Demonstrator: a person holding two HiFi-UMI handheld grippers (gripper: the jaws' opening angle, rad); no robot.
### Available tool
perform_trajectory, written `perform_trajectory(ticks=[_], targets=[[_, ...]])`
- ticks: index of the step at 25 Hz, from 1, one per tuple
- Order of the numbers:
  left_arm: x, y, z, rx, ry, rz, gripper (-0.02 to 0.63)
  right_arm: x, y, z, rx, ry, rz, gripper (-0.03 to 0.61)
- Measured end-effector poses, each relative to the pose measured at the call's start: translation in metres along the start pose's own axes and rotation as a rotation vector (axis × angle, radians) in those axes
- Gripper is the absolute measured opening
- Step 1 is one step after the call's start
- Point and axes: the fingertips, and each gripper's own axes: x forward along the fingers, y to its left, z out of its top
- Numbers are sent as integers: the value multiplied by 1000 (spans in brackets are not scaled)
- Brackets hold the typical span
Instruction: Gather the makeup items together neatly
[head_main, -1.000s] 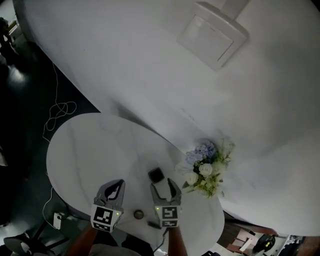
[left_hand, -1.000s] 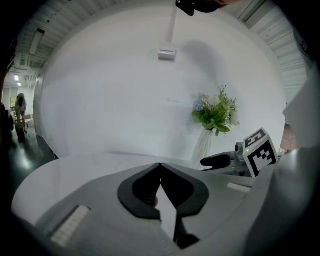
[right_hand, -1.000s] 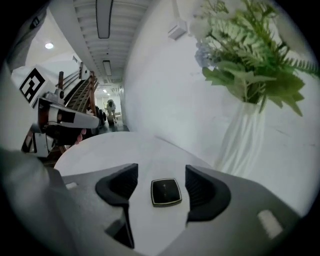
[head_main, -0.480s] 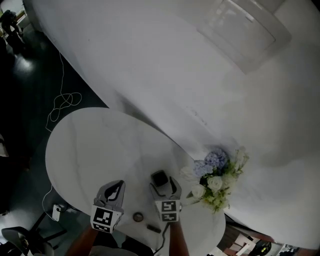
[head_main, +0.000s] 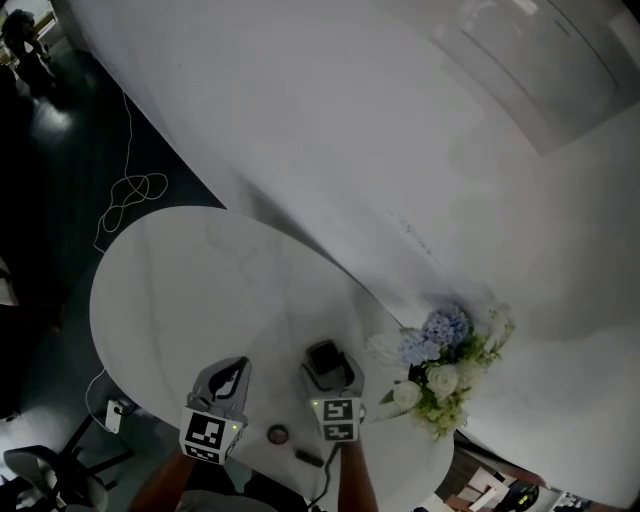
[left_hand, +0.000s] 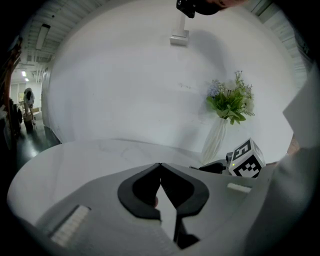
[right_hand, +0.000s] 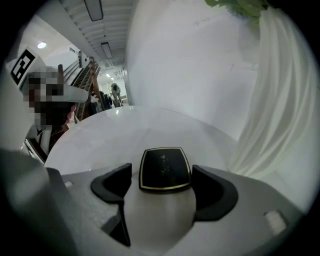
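So it's a round white table with a faint marbled look, and most of the top is just bare. There's a black square compact with a thin gold rim lying flat on the side nearest the person, and closer to that edge sit a small round pot and, just beside it, a short dark stick-shaped thing that's too small to make out properly. Over at the right rim stands a tall white ribbed vase holding blue and white flowers, a little apart from the compact.
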Motion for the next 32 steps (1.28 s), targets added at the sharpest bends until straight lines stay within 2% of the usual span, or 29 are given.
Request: perform_trajectory(ticks=[3,7,18,32], targets=[[1,2,0,1,3,2,9,0,-2,0,-6,1,-7,373],[0,3,0,1,3,3,10,-2,-6,-1,-2,4,-23,324],[-3,5,2,10,1,-8,9,-3,-5,2,1,5,-34,319],[-26,2,46,85,-64,-94,9,-60,8,45,75,-110,-144,319]])
